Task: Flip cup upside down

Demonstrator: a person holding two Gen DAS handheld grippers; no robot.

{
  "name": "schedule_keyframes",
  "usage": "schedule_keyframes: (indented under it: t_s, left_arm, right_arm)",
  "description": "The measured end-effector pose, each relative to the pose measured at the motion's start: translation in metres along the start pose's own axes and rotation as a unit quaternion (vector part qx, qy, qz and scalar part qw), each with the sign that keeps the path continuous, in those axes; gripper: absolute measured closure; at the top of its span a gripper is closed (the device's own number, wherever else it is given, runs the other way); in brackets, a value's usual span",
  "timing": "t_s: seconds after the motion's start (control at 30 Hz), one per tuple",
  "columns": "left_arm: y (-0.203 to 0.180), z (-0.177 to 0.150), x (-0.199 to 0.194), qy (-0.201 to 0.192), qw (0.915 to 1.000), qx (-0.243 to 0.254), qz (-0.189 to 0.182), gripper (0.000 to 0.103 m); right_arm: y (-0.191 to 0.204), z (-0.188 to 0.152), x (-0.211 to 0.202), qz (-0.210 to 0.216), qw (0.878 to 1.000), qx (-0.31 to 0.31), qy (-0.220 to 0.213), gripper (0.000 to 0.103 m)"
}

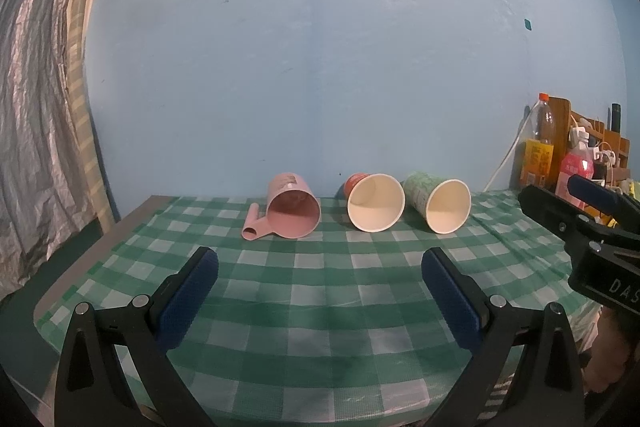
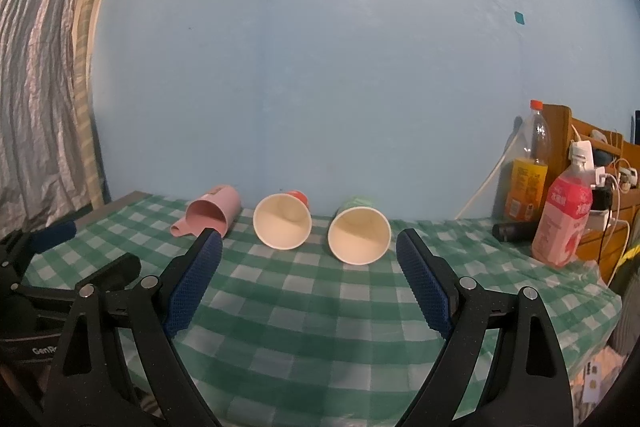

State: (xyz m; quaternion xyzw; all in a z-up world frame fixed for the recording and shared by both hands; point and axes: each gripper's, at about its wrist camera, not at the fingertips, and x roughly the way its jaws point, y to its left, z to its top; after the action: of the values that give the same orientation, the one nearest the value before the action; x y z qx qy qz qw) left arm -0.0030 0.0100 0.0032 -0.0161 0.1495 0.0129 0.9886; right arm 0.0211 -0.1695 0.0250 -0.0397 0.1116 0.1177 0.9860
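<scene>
Three cups lie on their sides on the green checked tablecloth, mouths toward me. A pink plastic mug with a handle is at the left, a red paper cup in the middle, a green paper cup at the right. They also show in the right wrist view: the pink mug, the red cup, the green cup. My left gripper is open and empty, short of the cups. My right gripper is open and empty, also short of them.
A blue wall stands close behind the cups. At the right are an orange-capped bottle, a pink bottle, a wooden rack with cables and a black cylinder. A grey curtain hangs at the left. The right gripper's body shows in the left wrist view.
</scene>
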Motion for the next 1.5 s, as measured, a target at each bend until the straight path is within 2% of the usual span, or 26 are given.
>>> schedule_keyframes:
  t_s: [1.5]
  left_arm:
    - [0.0002, -0.0024, 0.0034, 0.01, 0.9999, -0.003, -0.005, 0.0]
  right_arm:
    - [0.0002, -0.0036, 0.0057, 0.002, 1.0, -0.002, 0.016, 0.015]
